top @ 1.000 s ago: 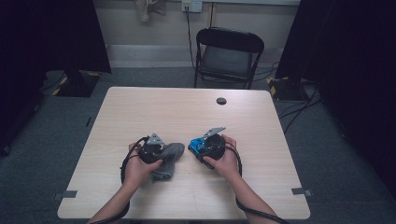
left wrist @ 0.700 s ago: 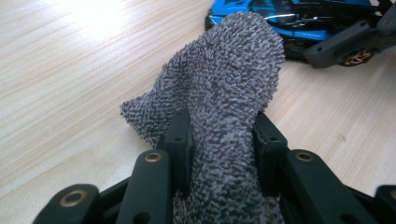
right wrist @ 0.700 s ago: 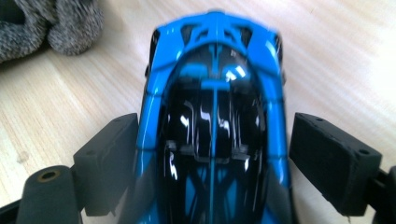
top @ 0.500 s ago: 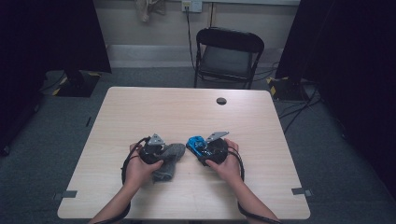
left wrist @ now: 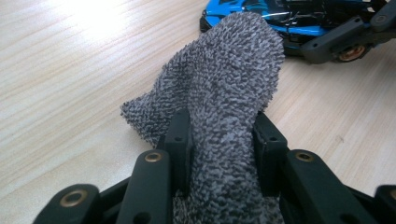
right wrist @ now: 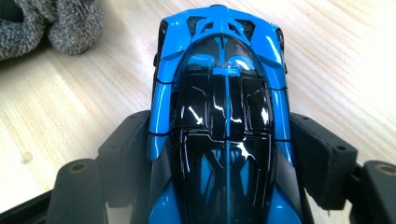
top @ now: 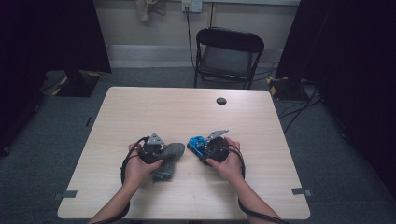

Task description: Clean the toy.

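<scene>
So here's where I'm at: my left gripper (top: pixel 154 148) has its jaws clamped on the grey sock (left wrist: pixel 229 102), which runs straight out from the jaws, toe end pointing at the blue toy car (left wrist: pixel 299 21). In the left gripper view the toe sits just in front of the car's flank, near it but I can't tell if they touch.

My right gripper (top: pixel 215 148) has the car (right wrist: pixel 224 116) lengthwise between its jaws, long axis in line with the gripper and nose pointing away. Those jaws have just been closing in on it, and the pads look snug against both sides, so I'd call that gripped.

On the bench (top: pixel 187 112) the two grippers sit side by side near my edge, sock left, car right, with a small gap. The whole far half is bare apart from a small dark round thing (top: pixel 221 101) well away, so I reckon there's plenty of room to push forward, less toward me
</scene>
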A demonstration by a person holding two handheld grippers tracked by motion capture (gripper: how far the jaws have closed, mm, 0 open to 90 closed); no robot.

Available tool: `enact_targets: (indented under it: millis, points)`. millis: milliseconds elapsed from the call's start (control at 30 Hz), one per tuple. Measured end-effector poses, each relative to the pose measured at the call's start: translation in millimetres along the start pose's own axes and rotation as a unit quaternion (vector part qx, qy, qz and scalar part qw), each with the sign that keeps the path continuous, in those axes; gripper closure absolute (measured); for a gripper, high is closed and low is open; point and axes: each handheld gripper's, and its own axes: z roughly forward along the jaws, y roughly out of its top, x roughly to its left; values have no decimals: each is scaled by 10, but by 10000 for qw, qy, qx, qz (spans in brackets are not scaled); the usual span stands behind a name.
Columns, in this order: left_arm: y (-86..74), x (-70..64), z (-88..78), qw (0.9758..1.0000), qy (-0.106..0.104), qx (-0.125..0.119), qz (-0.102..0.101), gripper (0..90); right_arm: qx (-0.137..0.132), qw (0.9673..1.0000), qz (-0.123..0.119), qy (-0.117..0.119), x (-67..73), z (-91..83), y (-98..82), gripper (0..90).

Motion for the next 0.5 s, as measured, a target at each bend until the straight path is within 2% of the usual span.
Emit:
enact_targets:
  millis: [300, 500]
  points:
    - [0, -5, 8, 10000, -11, -9, -23, 654, -23, 9999, 43, 128, -77, -164, -46, 267]
    - [0, -9, 11, 10000, -11, -16, -36, 654, -62, 9999, 24, 122, -116, -319, -108, 266]
